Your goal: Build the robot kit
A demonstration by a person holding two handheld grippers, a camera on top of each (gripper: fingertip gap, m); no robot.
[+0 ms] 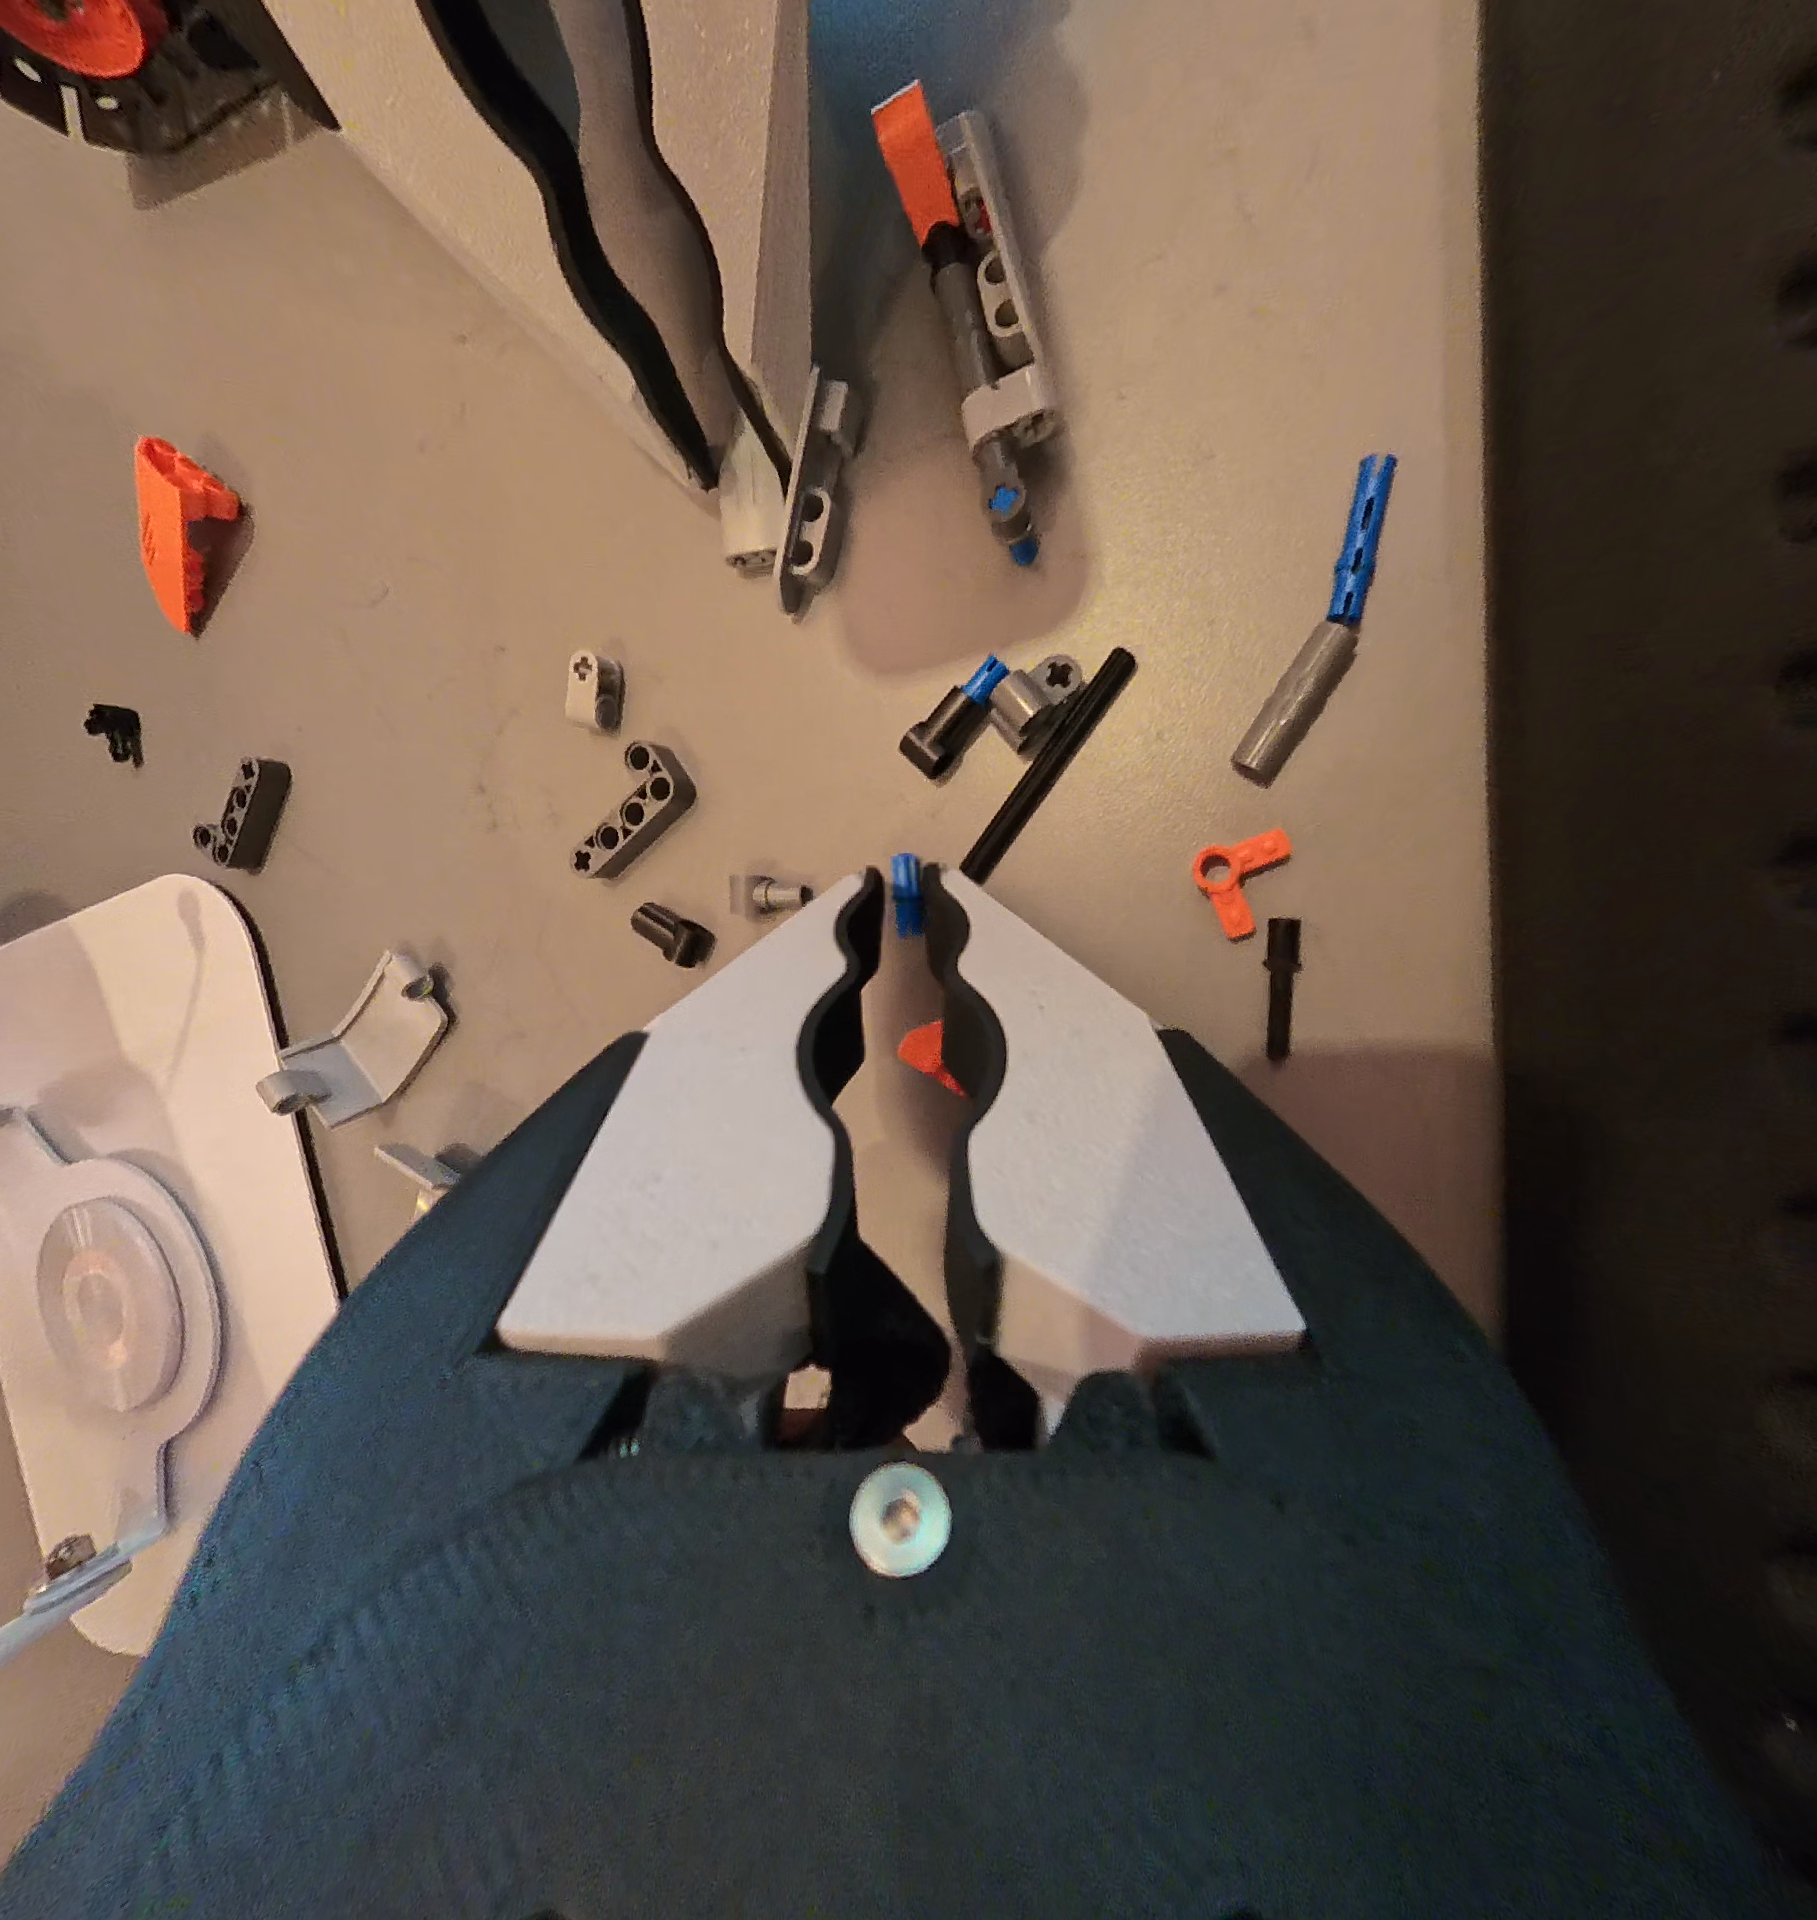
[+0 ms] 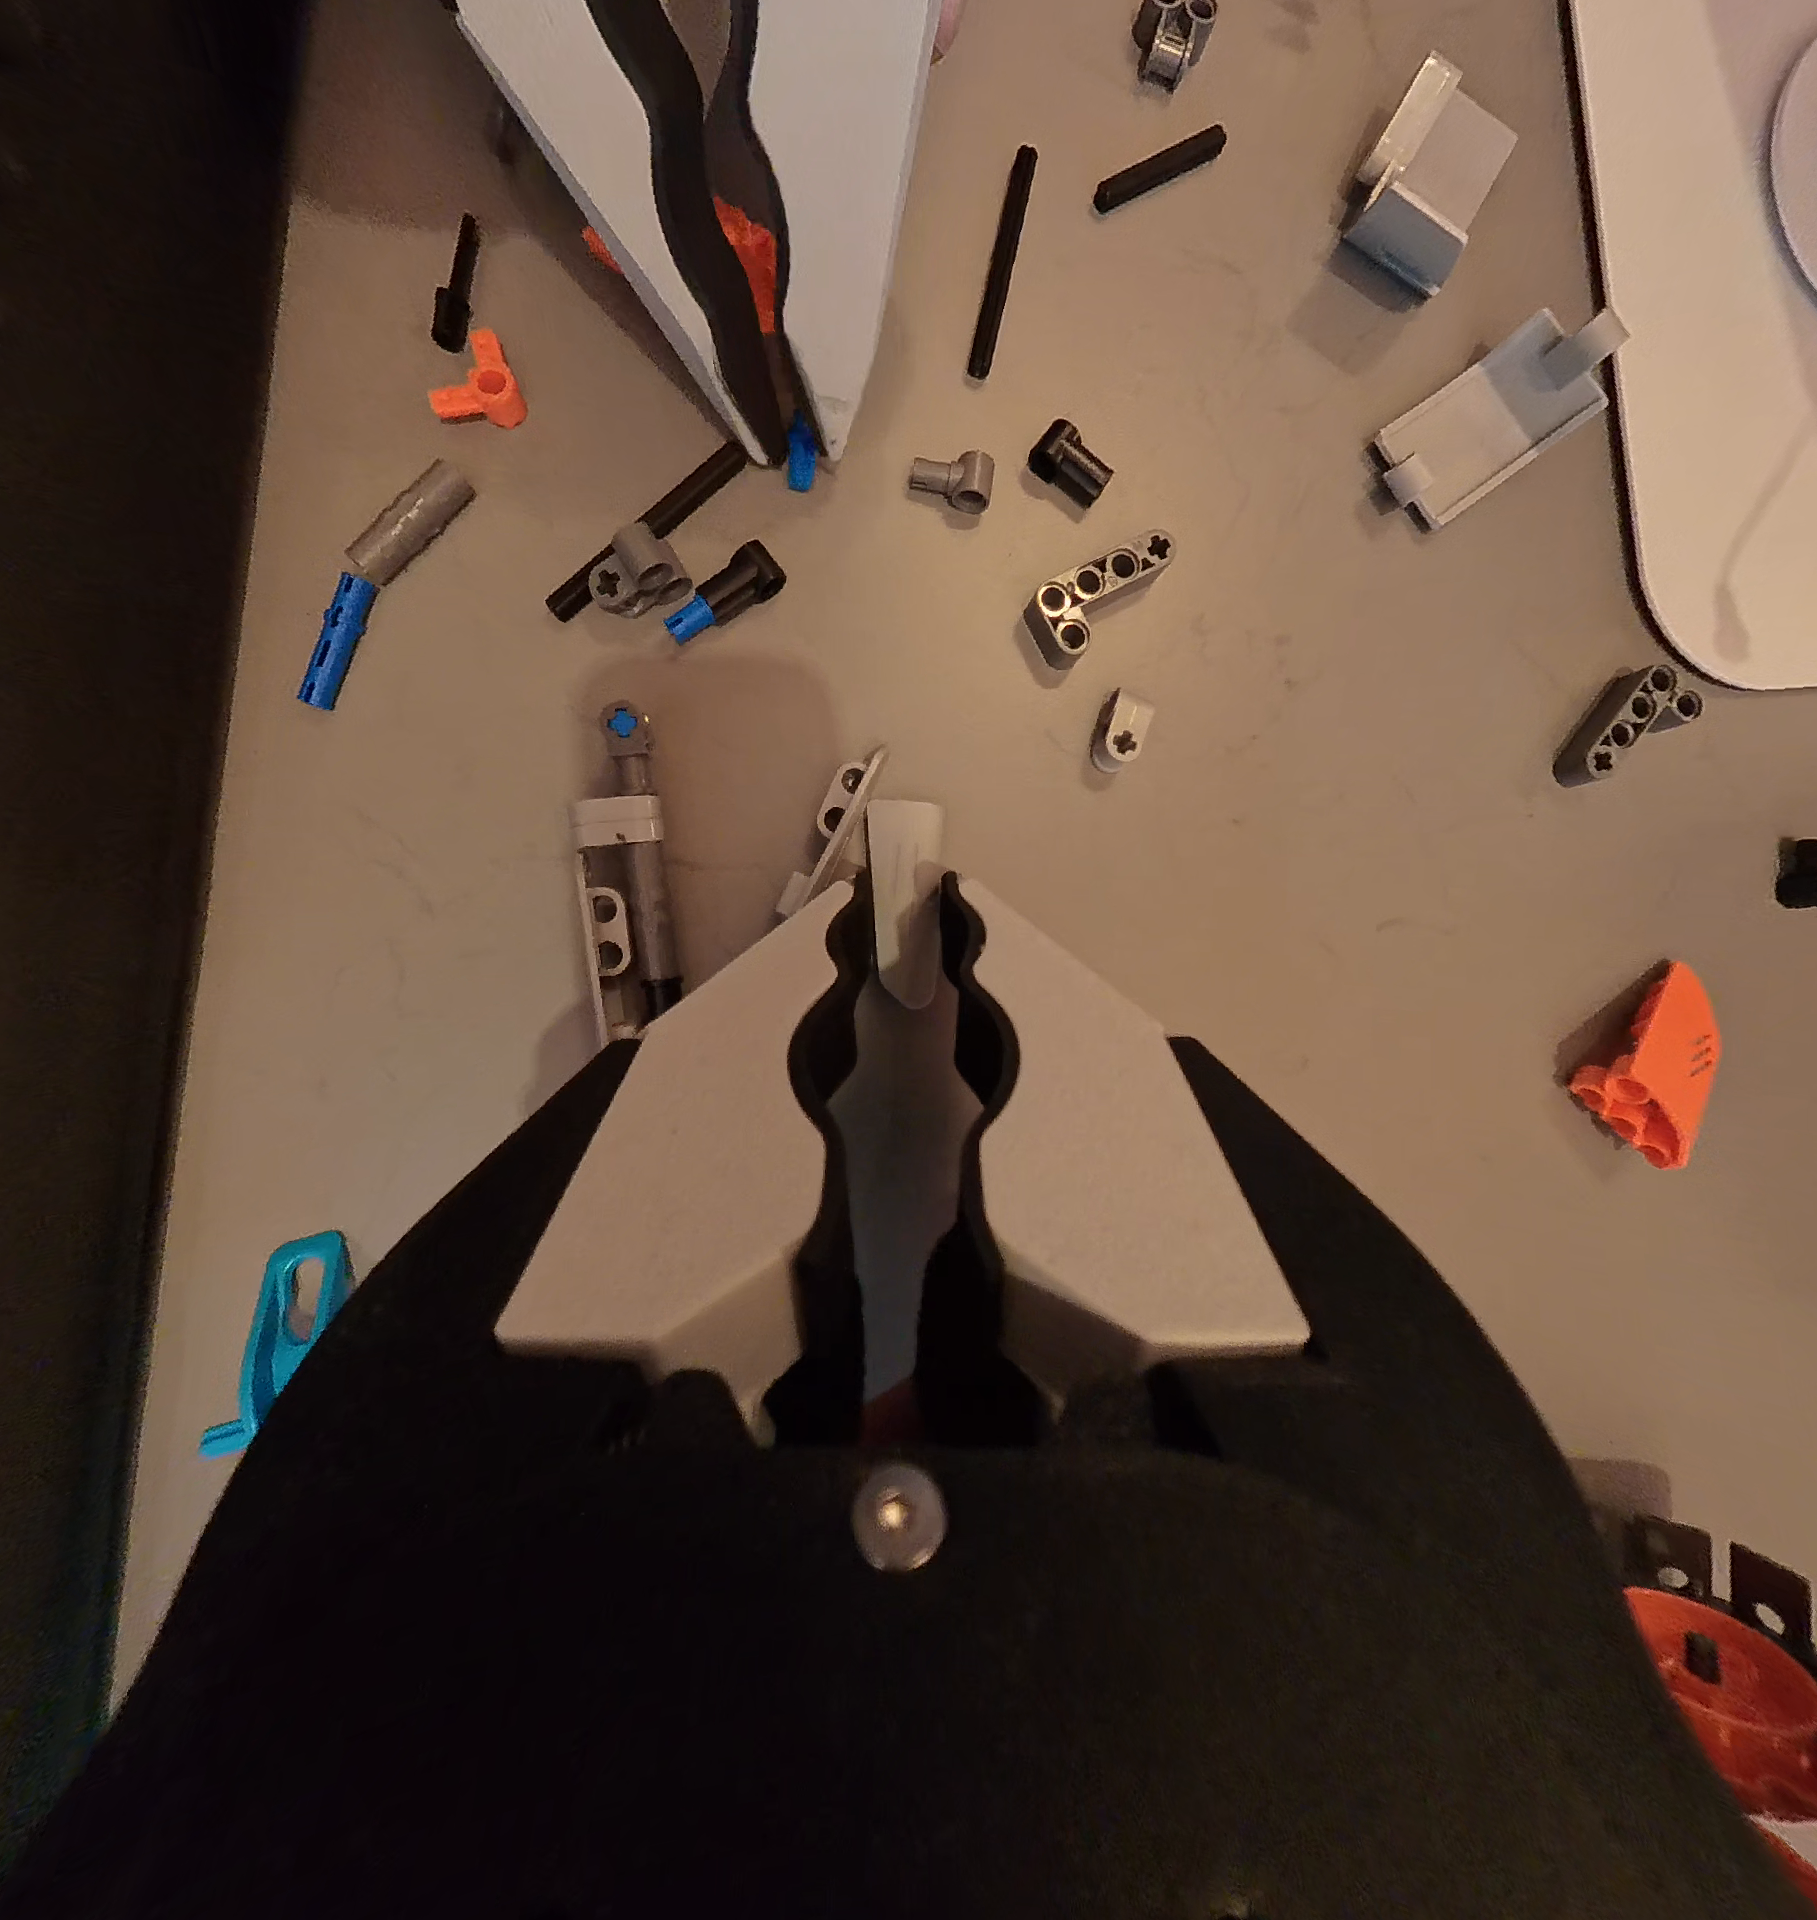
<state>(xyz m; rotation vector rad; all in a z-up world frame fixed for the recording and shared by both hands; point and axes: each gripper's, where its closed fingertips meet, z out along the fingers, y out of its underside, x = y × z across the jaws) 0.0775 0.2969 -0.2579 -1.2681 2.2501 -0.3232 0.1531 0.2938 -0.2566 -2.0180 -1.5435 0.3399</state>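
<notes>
Overhead, the left gripper (image 1: 906, 883) pinches a small blue pin (image 1: 905, 895) at its tips, while the right gripper (image 2: 902, 883) clamps a grey panel piece (image 2: 904, 894). Loose parts crowd the table (image 2: 1299, 914): three black axles, two orange pieces, and one grey piston assembly (image 2: 623, 862) beside the right gripper.

The left tongs (image 1: 905, 883) point forward and down, fingertips nearly together, pinching something small at the very tip. The right tongs (image 2: 899, 883) likewise narrowed, clamped on a piece between their tips.
</notes>
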